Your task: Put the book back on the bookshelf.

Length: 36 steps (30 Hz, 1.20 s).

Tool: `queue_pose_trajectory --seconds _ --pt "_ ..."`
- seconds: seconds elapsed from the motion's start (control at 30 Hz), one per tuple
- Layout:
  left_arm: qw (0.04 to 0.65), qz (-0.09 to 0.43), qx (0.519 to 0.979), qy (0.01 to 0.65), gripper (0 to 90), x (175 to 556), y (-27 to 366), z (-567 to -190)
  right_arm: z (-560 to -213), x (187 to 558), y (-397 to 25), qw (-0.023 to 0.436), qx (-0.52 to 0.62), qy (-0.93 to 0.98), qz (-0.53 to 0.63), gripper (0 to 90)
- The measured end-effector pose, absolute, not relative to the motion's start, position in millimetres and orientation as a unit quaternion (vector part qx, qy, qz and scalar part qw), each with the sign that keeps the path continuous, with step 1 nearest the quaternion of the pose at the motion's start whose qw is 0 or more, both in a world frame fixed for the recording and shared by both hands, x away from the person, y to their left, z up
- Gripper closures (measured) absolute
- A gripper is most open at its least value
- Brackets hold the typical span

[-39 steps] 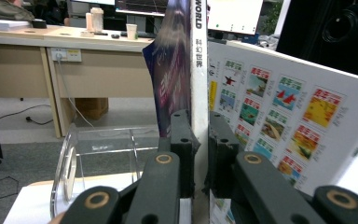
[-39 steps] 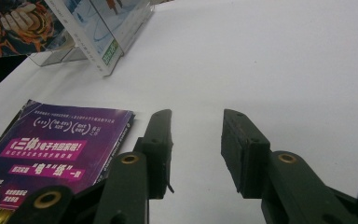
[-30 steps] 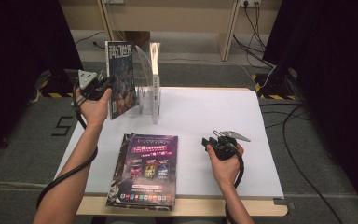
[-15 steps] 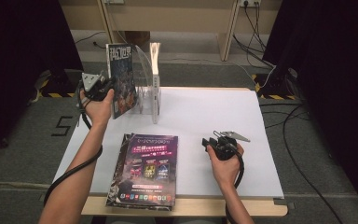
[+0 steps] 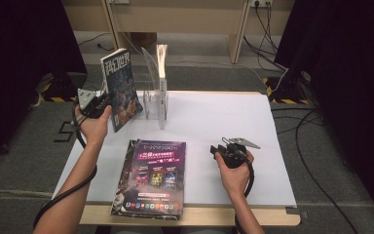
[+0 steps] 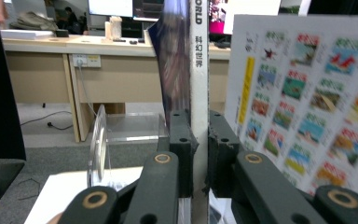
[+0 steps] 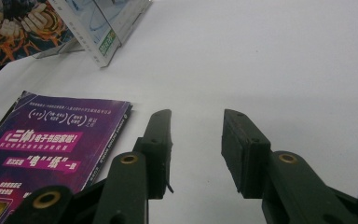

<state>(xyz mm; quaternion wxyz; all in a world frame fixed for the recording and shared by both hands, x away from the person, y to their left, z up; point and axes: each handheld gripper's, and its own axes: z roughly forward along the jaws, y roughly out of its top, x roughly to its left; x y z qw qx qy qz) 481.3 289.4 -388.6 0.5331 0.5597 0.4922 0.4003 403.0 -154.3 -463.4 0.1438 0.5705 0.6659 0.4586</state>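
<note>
Left hand-held gripper (image 5: 99,102) clamped on spine of a magazine (image 5: 122,87), far-left of the surface (image 5: 214,117). Magazine held upright, slightly tilted, bottom edge at or just above the surface, can't tell which. In left gripper view, jaws of the left hand-held gripper (image 6: 199,154) pinching the white spine of the magazine (image 6: 198,70), back cover with coloured thumbnails fanned to the right.

Clear acrylic magazine rack (image 5: 152,92) just right of the held magazine, at far edge. One thin white-spined booklet (image 5: 162,83) standing in it, upright.

Right hand-held gripper (image 5: 219,148) resting near-right on the surface, jaws apart, nothing between them. Same in right gripper view (image 7: 196,135): gap open over bare white top.

Second magazine (image 5: 153,175), purple cover, lying flat near-centre, near edge overhanging the surface edge slightly. Well apart from both hand-held grippers.
</note>
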Motion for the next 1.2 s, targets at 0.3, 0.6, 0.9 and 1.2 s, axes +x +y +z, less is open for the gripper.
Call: queue_pose_trajectory --seconds 0.3,0.6,0.9,1.2 --pt "0.514 0.381 0.580 0.505 82.1 453.0 291.8 -401.8 -463.6 402.8 -154.5 0.141 0.573 0.665 0.459 62.7" --pt "0.506 0.374 0.592 0.504 81.4 432.6 296.5 -415.5 -466.2 403.5 -156.1 0.138 0.577 0.665 0.454 62.3" --pt "0.521 0.378 0.588 0.489 76.9 430.0 297.9 -412.9 -467.0 403.2 -155.0 0.139 0.577 0.664 0.454 62.2" --pt "0.531 0.378 0.580 0.490 74.4 431.6 295.7 -400.9 -468.1 403.9 -157.0 0.138 0.577 0.666 0.453 61.5"
